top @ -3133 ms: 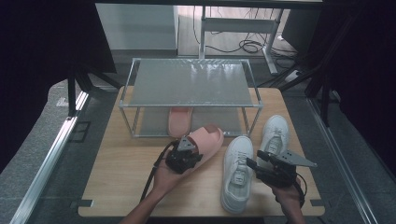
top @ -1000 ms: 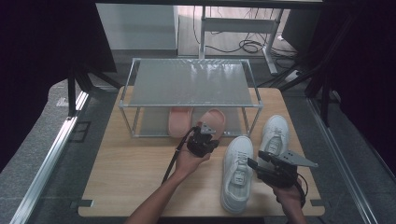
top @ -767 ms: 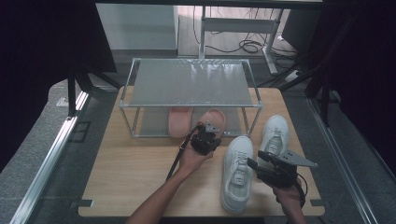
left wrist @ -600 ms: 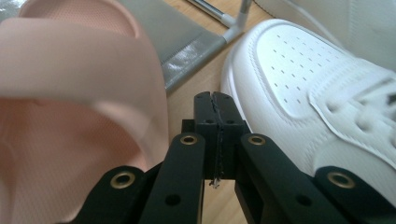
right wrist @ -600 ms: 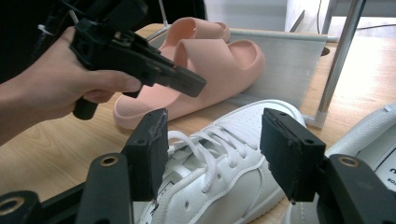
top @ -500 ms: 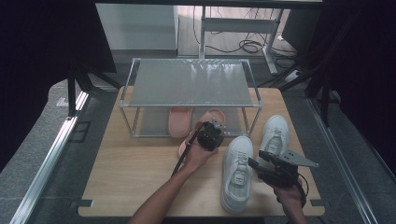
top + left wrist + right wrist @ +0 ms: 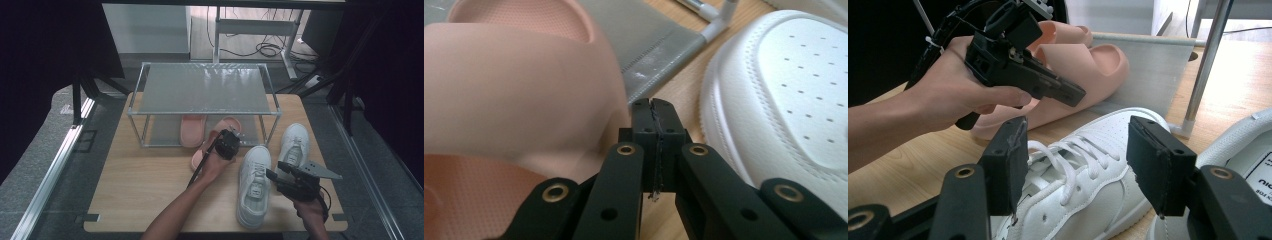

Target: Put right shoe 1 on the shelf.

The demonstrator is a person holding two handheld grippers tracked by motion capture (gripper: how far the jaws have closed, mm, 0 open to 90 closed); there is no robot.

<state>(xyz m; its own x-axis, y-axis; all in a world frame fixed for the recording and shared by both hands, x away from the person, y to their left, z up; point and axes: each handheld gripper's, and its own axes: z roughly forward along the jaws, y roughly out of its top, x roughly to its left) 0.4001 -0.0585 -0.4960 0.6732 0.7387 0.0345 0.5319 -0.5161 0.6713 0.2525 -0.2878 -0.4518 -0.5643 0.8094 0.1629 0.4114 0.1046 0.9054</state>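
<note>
Nearest, the right gripper [image 7: 280,177] hovers wide apart over the near sneaker [image 7: 253,185], seemingly lining up a grab, while ahead the left gripper [image 7: 655,114], jaws together and empty, nudges the slipper [image 7: 218,138] toward the rack [image 7: 202,89], likely pairing it beside its mate [image 7: 192,131].

1. Bare wooden tabletop [image 7: 145,195] at the left lies open.
2. The two-tier metal mesh rack [image 7: 202,90] blocks the far side.
3. Two white lace-up sneakers [image 7: 254,185] crowd the right.
4. A pink foam slide sandal [image 7: 212,142] juts from the lower shelf.
</note>
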